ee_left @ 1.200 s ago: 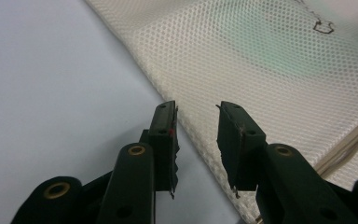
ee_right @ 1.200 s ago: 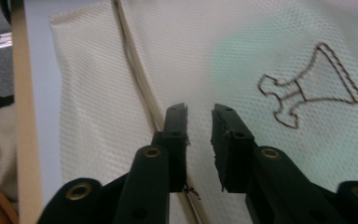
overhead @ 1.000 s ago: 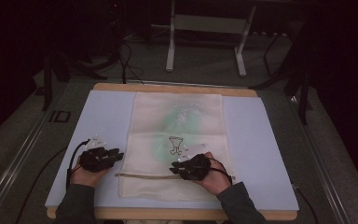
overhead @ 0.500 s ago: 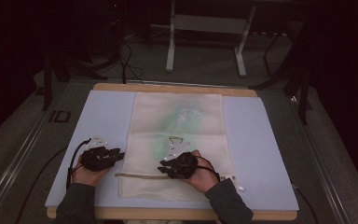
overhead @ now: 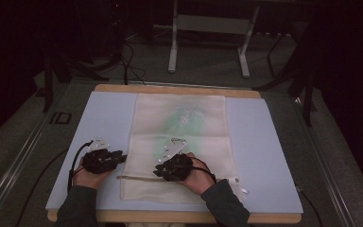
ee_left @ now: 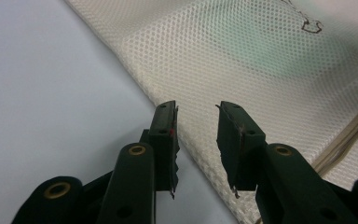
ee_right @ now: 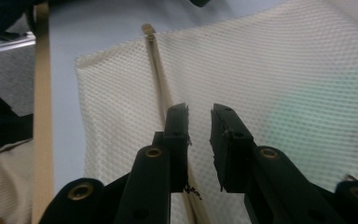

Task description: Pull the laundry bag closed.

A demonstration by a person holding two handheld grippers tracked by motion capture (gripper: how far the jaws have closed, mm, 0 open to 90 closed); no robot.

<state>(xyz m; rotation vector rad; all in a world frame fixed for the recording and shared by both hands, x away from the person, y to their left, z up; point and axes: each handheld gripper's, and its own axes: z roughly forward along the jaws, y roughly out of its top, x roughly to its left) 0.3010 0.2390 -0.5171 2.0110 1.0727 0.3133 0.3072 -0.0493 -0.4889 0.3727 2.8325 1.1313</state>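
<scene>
Item: mesh laundry bag (overhead: pixel 179 146), flat at desk (overhead: pixel 264 142) centre, zipper (ee_right: pixel 161 88) along its six-o'clock edge. Our right gripper (overhead: pixel 163 171), jaws just narrowing, released over the zipper; left gripper (overhead: pixel 118 158) released at the bag's nine-o'clock edge. Risk: jaws snagging mesh, missing the zipper.

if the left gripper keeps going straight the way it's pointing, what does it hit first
Most likely the side edge of the white mesh bag, which lies just ahead of the left gripper and its open jaws; exact depth is unclear.
</scene>
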